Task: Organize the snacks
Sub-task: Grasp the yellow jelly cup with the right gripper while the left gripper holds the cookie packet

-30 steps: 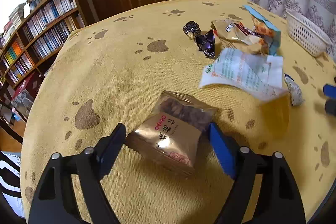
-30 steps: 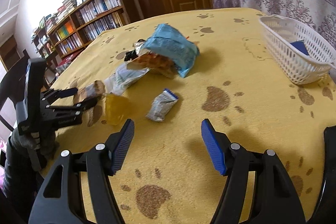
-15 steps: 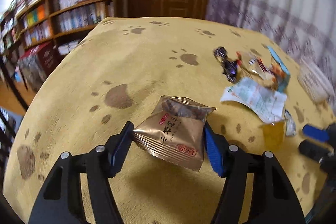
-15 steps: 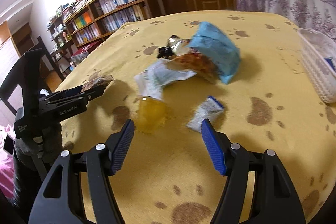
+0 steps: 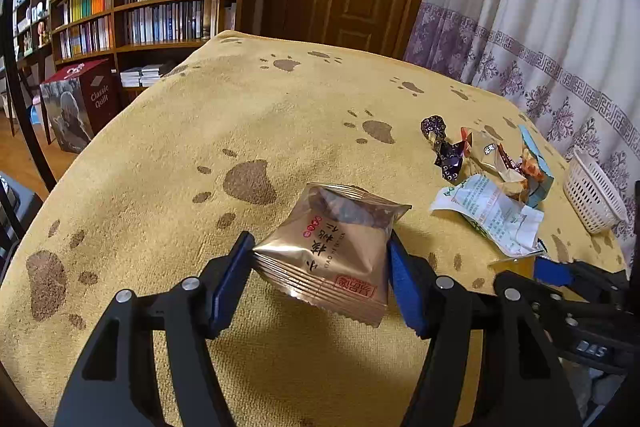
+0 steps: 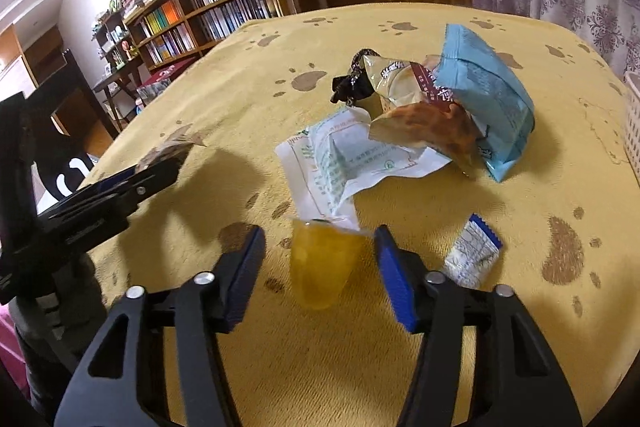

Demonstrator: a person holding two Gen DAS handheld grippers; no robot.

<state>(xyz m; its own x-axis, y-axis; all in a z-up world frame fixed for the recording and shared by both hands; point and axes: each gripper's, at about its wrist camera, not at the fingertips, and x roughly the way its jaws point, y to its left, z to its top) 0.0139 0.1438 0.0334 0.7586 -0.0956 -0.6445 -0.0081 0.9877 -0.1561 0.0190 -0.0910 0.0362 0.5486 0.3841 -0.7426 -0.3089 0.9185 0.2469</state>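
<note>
My left gripper [image 5: 320,251] is shut on a gold snack packet [image 5: 332,259] and holds it tilted above the yellow paw-print tablecloth [image 5: 240,131]. The same gripper shows at the left of the right wrist view [image 6: 160,163]. My right gripper [image 6: 319,239] straddles a yellow jelly cup [image 6: 320,267] lying on the cloth. Its jaws are closing, with a gap still on each side of the cup. A white-and-green packet [image 6: 340,163] overlaps the cup's far rim. Beyond lies a pile with a blue bag [image 6: 484,99] and an orange-brown snack bag [image 6: 428,123].
A small blue-and-white sachet [image 6: 472,255] lies just right of the right fingers. A white plastic basket [image 5: 592,195] stands at the table's right edge. Dark candy wrappers [image 5: 444,151] lie behind the pile. A bookshelf [image 5: 160,7], a door and curtains stand behind.
The left gripper closed on the gold packet, lifted it off the cloth and rolled. The right gripper slid left past the sachet to the jelly cup, and its jaws narrowed.
</note>
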